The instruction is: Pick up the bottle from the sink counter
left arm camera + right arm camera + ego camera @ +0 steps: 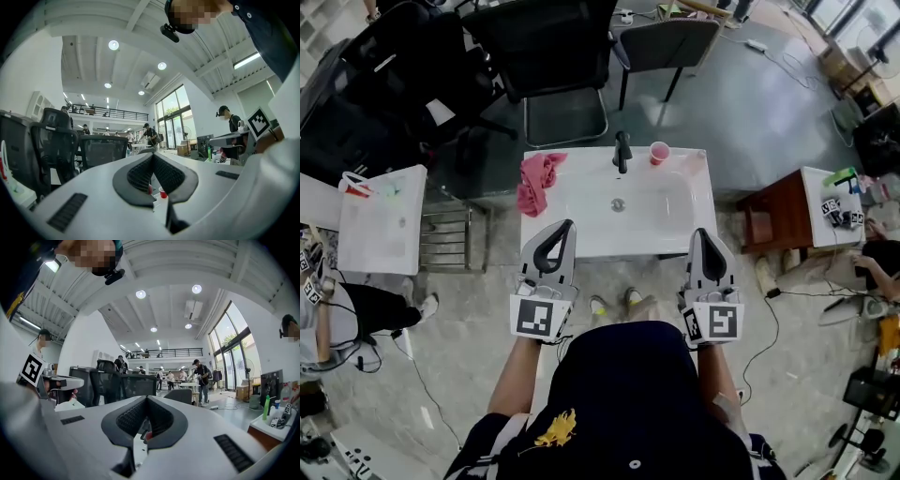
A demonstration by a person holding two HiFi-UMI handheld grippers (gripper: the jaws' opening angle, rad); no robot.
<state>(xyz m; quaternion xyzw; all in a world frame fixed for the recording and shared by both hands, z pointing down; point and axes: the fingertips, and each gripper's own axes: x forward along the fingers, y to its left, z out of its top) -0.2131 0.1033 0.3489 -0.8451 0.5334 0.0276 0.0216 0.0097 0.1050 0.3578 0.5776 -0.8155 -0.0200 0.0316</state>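
Both tools are held clenched and empty, the left tool (568, 227) and right tool (702, 234) at the near edge of the desk (698, 178). No bottle can be made out; only a cup (659, 152), cloth (538, 181) and tap (622, 150) are seen along the far edge.

White sink counter (581, 239): pink cloth (539, 181) on left edge, black faucet (622, 150) at back, pink cup (659, 152) just beside it.

Location: open-plan office used as a test lab.
Around me: mesh office chairs (548, 47), a freestanding sink worktop (581, 169) on a grey floor (769, 131), trailing cables (777, 319), a mezzanine railing (161, 352), tall glass doors (233, 364).
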